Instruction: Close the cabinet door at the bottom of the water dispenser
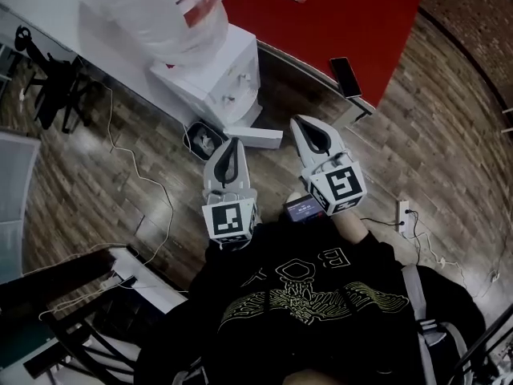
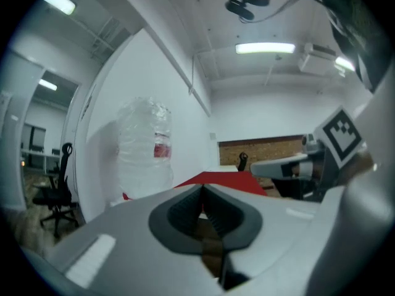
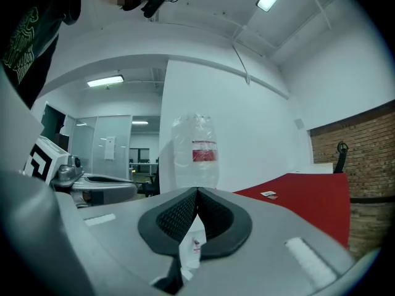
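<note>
- Below the head camera, I see a person in a black printed top standing on a wooden floor [image 1: 433, 151], with a gripper held out in each hand.
- The left gripper [image 1: 233, 142] has its jaws pressed together at the tip, with nothing between them. Its own view [image 2: 202, 187] confirms this.
- The right gripper [image 1: 308, 123] is likewise closed and empty. In its own view [image 3: 197, 191] the ribbed pads meet at the front.
- The white water dispenser [image 1: 216, 79] stands just ahead of the grippers and carries a large clear bottle [image 1: 164, 10] on top.
- The cabinet door [image 1: 255, 137] is a white panel swung out from the dispenser's base, so it is still open. It lies between the dispenser and the two grippers.
- The left gripper's tip sits at the door's near end; I cannot tell whether they touch.
- A red table [image 1: 321, 14] stands to the right behind the dispenser, with a dark phone [image 1: 346, 76] near its edge.
- A black office chair [image 1: 52, 87] stands far left, and thin cables [image 1: 148, 179] trail across the floor.
</note>
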